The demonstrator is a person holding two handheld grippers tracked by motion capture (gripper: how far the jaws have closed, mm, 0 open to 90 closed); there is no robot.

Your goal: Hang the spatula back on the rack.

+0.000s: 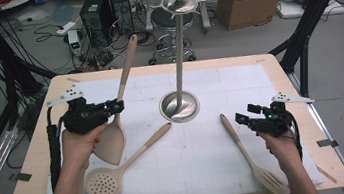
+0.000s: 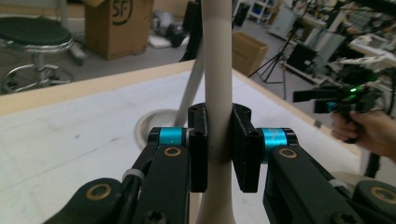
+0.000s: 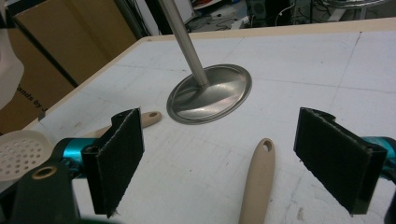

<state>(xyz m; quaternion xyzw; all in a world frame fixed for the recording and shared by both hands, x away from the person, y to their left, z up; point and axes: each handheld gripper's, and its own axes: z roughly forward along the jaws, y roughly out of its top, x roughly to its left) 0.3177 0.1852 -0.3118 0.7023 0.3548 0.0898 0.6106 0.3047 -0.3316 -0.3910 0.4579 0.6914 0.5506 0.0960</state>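
At left of centre in the high view, the left tool [image 1: 116, 106] was clamped on the handle of the solid turner [image 1: 120, 115], its blade tilted just above the surface [image 1: 237, 70]. The step looked like hanging it on the steel rack [image 1: 180, 55] at upper centre. Doing that well meant lifting until the handle's end met a hook and keeping the grip firm. The right tool [image 1: 243, 118], jaws spread wide and empty, hovered over the slotted turner [image 1: 251, 157] at lower right.
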